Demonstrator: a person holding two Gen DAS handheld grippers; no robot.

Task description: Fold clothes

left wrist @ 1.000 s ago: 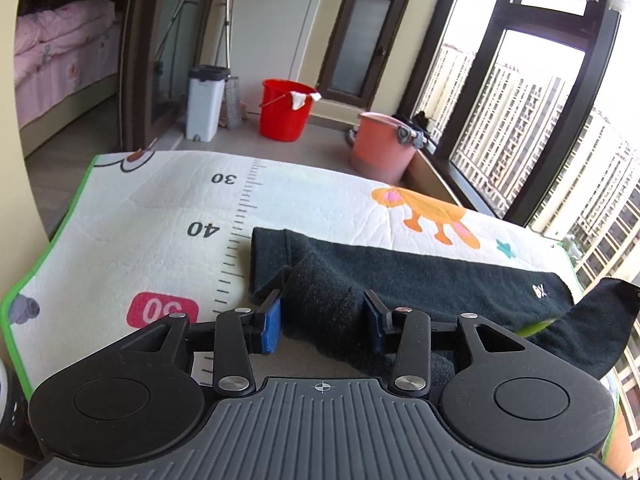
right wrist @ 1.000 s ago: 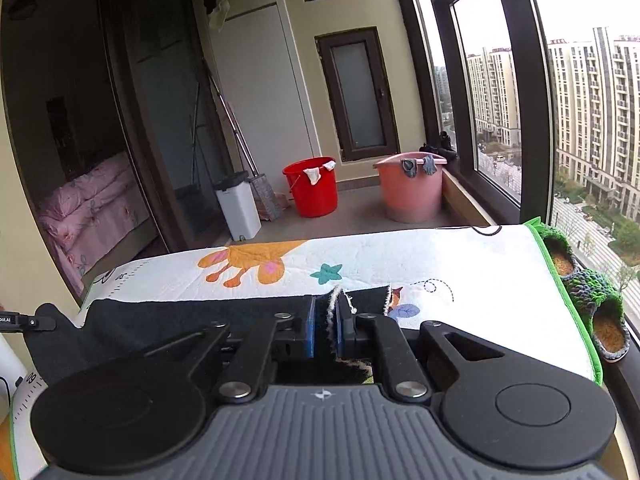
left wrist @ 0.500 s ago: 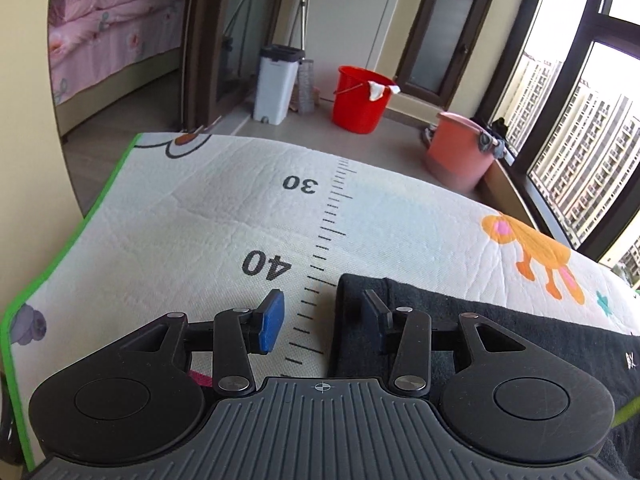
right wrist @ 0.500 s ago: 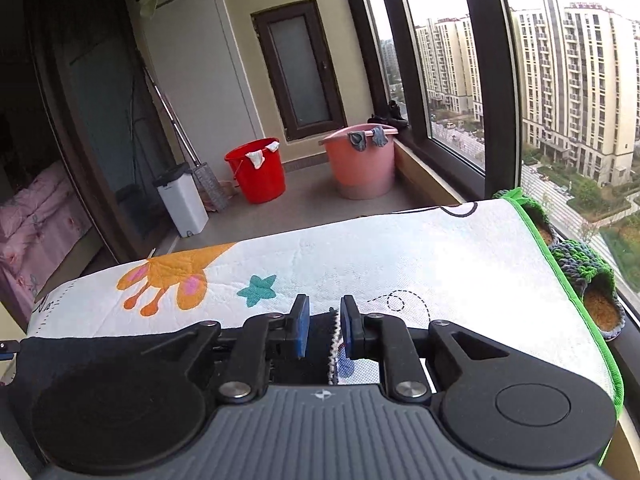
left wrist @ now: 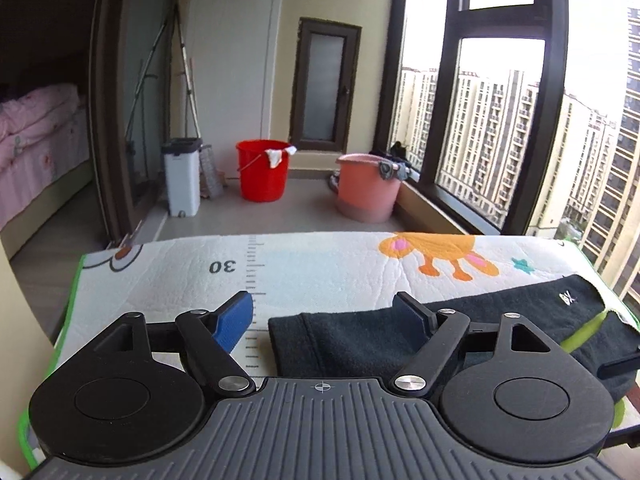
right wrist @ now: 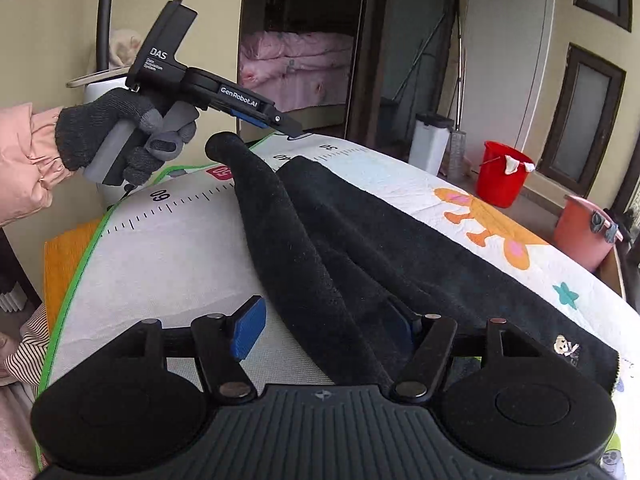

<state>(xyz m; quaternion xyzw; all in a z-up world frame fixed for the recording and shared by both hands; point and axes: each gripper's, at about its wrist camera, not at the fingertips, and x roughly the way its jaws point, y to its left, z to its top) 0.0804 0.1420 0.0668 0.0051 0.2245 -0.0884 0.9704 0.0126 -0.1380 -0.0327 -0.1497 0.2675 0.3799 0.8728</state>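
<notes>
While both tongs, left (left wrist: 324, 316) and right (right wrist: 322, 330), spread apart, dark trousers (right wrist: 360, 248) lie released on the mat (right wrist: 168, 256).

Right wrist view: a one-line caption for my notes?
Right claw opening over a dark garment on the printed mat; gloved hand holds the left claw beyond.

Black two-finger grippers, blue-padded, carried by a gloved person

At the bottom of each wrist view sits a ribbed dark-grey housing with a small crosshair mark, flanked by two round black discs and linked arms with silver screws; the left gripper (left wrist: 324, 314) and right gripper (right wrist: 320, 326) both have blue pads. In the upper left of the right wrist view, a hand (right wrist: 116, 136) wears a dark-grey knit glove (paler fingertips) below a puffy pink sleeve (right wrist: 24, 160), on a grey handle; white lettering reads "DAS" and "GenRobot.AI".
</notes>
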